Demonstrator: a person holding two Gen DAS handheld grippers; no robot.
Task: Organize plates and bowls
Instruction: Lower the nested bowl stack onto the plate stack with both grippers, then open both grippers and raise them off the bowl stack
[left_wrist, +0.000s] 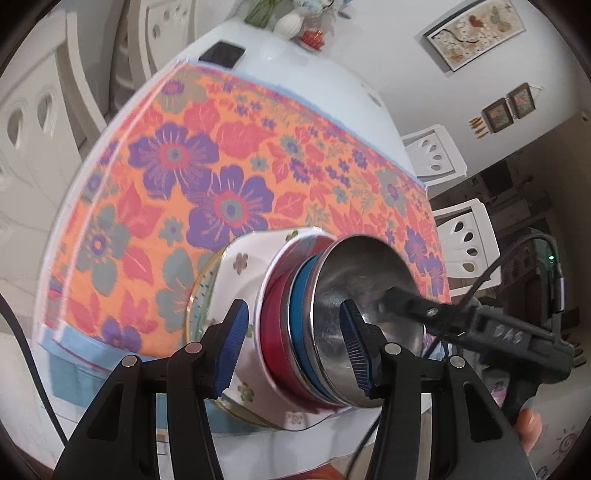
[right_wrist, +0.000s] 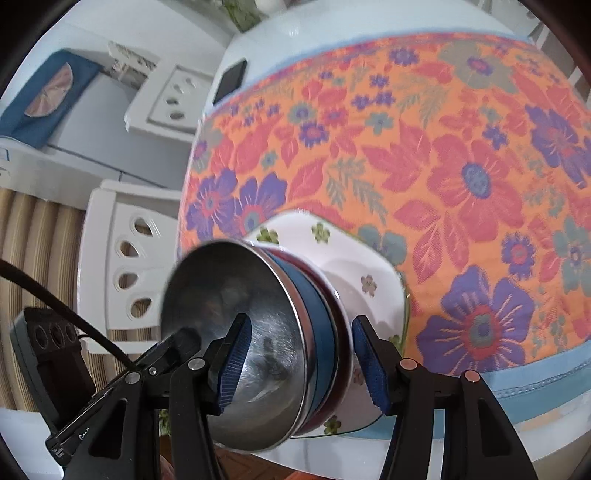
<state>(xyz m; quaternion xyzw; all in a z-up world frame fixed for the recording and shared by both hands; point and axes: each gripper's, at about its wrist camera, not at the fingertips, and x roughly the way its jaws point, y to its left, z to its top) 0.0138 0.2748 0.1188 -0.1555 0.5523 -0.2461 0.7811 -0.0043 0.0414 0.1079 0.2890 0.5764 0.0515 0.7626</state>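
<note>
A stack stands by the near edge of the flowered tablecloth: a steel bowl on top, a blue bowl and a red bowl under it, then a white floral square plate on a glass plate. My left gripper straddles the bowls' wall, one pad inside the steel bowl and one outside, shut on the stack. My right gripper grips the opposite side of the steel bowl the same way. One of its fingers reaches into the bowl in the left wrist view.
White chairs stand along the table's sides. A black flat device and vases sit at the far end of the white table. Black cables trail from the grippers.
</note>
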